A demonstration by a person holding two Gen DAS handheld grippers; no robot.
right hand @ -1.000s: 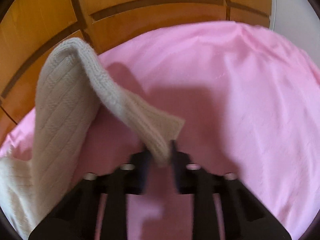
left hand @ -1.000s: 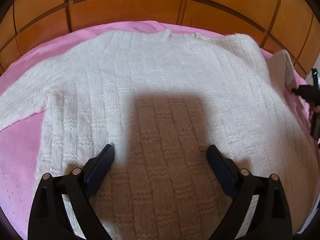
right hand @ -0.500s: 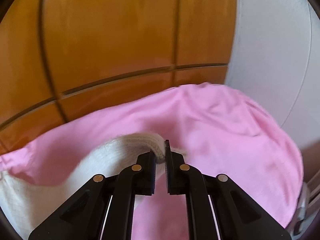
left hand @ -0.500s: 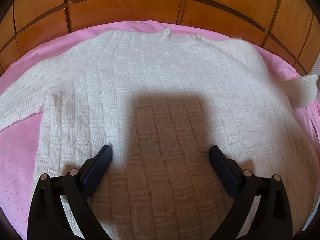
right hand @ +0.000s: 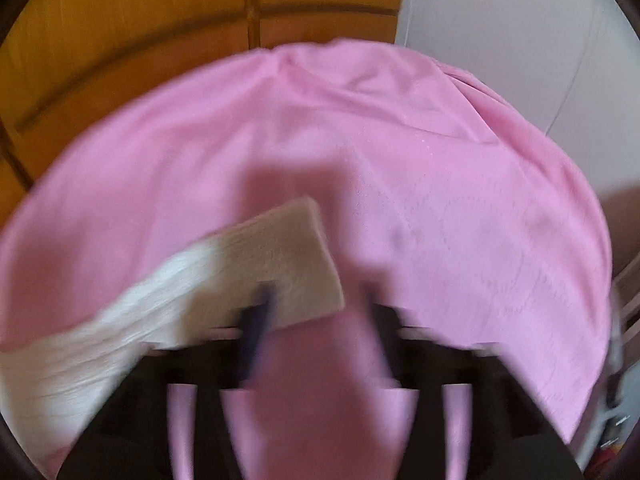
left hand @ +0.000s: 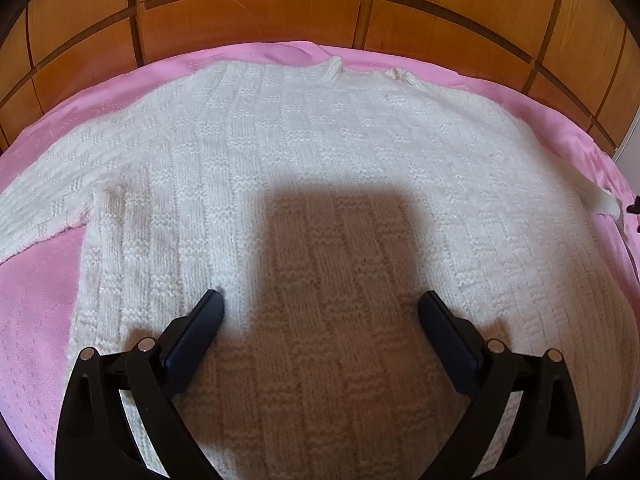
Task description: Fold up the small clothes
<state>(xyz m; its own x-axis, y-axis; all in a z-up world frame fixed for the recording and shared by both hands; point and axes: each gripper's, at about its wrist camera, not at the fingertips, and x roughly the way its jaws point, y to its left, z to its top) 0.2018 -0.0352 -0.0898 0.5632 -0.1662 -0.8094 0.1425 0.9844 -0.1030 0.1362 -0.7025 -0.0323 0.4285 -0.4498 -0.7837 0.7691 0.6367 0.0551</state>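
Observation:
A cream knitted sweater (left hand: 320,152) lies flat on a pink bedcover (left hand: 36,320), collar toward the wooden headboard. My left gripper (left hand: 320,304) hovers open over the sweater's lower body, fingers wide apart with nothing between them. In the blurred right wrist view, the sweater's right sleeve (right hand: 224,276) lies stretched out on the pink cover, its cuff end beside the left finger. My right gripper (right hand: 316,308) has its jaws opening; only pink cover shows between them. The sleeve end (left hand: 600,200) also shows at the far right of the left wrist view.
A wooden panelled headboard (left hand: 320,12) runs along the far side of the bed. A white wall (right hand: 500,20) stands past the bed's right corner. Some objects (right hand: 616,400) sit low beside the bed's right edge.
My right gripper carried the sleeve cuff outward to the right, laid it on the pink cover and let go as its jaws spread. The left gripper stayed still.

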